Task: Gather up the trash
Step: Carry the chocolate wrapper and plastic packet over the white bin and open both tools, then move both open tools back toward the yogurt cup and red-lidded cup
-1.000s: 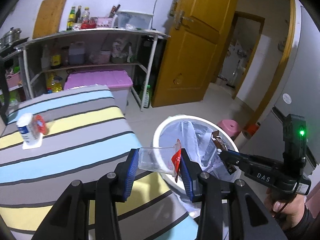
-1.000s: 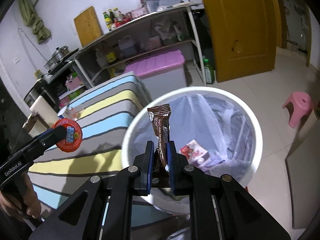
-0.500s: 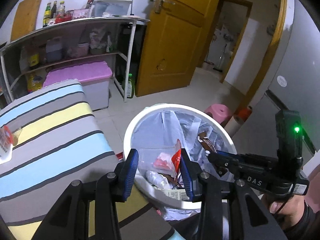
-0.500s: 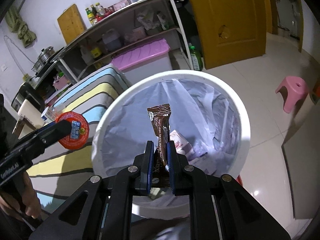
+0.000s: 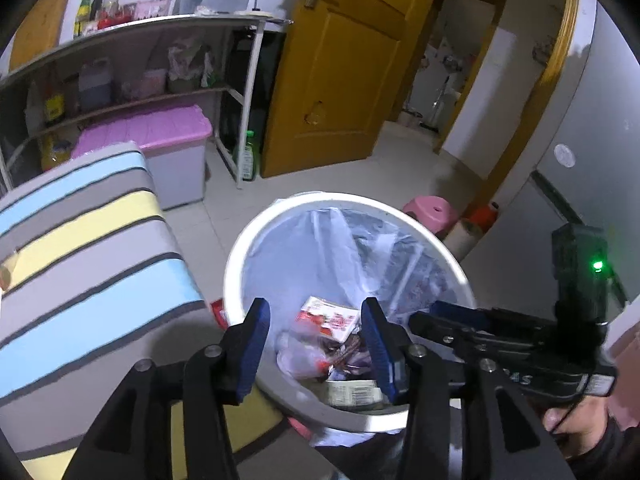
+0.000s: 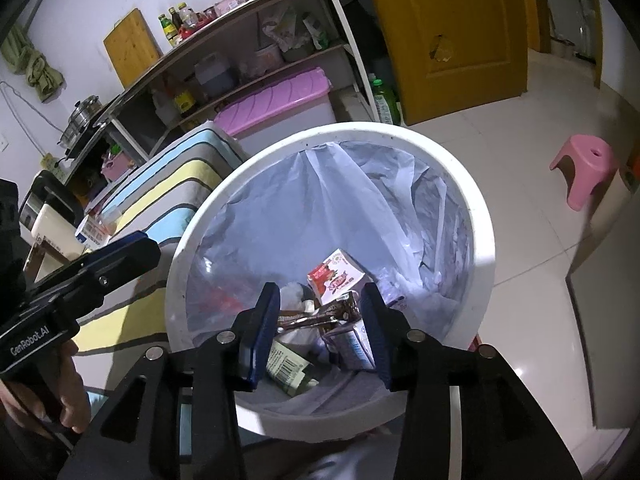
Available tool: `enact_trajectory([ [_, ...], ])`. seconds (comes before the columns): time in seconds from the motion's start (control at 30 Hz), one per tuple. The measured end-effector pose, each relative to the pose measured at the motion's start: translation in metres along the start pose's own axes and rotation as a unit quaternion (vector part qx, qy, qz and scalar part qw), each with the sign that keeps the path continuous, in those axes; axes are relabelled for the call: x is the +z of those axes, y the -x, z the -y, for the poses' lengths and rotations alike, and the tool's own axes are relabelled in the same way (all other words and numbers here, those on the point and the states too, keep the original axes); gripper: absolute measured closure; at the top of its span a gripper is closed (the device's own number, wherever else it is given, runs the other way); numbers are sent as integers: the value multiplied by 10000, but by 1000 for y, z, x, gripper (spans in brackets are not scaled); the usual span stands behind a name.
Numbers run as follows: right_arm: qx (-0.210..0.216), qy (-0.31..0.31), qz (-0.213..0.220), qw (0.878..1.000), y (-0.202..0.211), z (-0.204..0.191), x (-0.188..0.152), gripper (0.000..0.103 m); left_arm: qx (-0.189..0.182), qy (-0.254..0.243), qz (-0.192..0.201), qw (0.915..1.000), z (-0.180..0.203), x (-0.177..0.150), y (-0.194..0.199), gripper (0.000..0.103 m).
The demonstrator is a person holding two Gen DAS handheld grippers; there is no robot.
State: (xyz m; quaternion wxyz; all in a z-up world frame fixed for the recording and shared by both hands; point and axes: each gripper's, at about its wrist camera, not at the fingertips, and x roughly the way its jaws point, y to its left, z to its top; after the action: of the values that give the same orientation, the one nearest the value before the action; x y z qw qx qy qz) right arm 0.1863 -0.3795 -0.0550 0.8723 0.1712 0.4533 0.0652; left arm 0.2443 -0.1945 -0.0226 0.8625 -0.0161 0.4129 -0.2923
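A white bin [image 5: 240,264] [image 6: 484,240] lined with a pale plastic bag stands on the floor beside the striped table. My left gripper [image 5: 314,320] hangs over its near rim with its jaws opening and nothing between them. My right gripper [image 6: 320,304] is also above the bin, its jaws opening and empty. The brown wrapper [image 6: 320,316] [image 5: 344,350] lies loose on the trash below. A red and white carton [image 6: 336,276] [image 5: 328,316] and a crumpled clear plastic piece with red on it [image 5: 296,356] rest inside too. Each gripper shows in the other's view: right gripper [image 5: 436,316], left gripper [image 6: 136,248].
The striped table [image 5: 80,240] [image 6: 160,172] touches the bin's left side, with a small box and cup [image 6: 96,228] on it. A pink stool [image 5: 430,214] [image 6: 584,164] stands past the bin. A pink-lidded box [image 5: 160,140], shelving and a yellow door [image 5: 340,80] line the back.
Both grippers moved in over the bin and their jaws parted. The brown wrapper dropped from the right gripper, and the clear cup with the red lid left the left gripper.
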Motion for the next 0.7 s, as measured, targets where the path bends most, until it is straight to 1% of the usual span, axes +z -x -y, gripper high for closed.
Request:
enact_trajectory([
  [0.03,-1,-8,9,10000,1,1,0,60,-31,-107,26,9999,3,1,2,55],
  [0.07,0,-19,18,10000,2,1,0,60,73,-154,69,9998,4,2,4,55],
  [0.1,3,-24,26,10000,3,1,1,60,136,-111,64,9998,5,3,5,55],
  [0.17,1,-21,83,10000,6,0,2,60,18,-130,106,9999,7,4,11,55],
  [0.23,13,-16,121,9999,9,-1,3,60,181,-94,181,9996,6,4,17,55],
  [0.3,16,20,149,9999,13,-4,4,60,91,-52,262,9996,4,4,25,55],
  [0.33,32,33,168,9998,15,-6,4,60,146,21,270,9995,3,4,28,55],
  [0.4,74,90,221,9997,19,-9,4,60,225,-68,404,9989,4,3,38,55],
  [0.43,77,108,235,9996,21,-12,4,60,254,-27,425,9988,4,3,41,55],
  [0.5,99,142,307,9994,27,-16,3,60,240,6,522,9983,3,1,52,55],
  [0.57,127,196,380,9990,34,-21,3,60,395,1,622,9973,3,-3,62,55],
  [0.63,120,276,433,9986,40,-28,2,60,403,26,678,9969,2,-7,69,55],
  [0.7,191,320,500,9981,45,-33,0,60,602,89,732,9955,-2,-13,78,55],
])
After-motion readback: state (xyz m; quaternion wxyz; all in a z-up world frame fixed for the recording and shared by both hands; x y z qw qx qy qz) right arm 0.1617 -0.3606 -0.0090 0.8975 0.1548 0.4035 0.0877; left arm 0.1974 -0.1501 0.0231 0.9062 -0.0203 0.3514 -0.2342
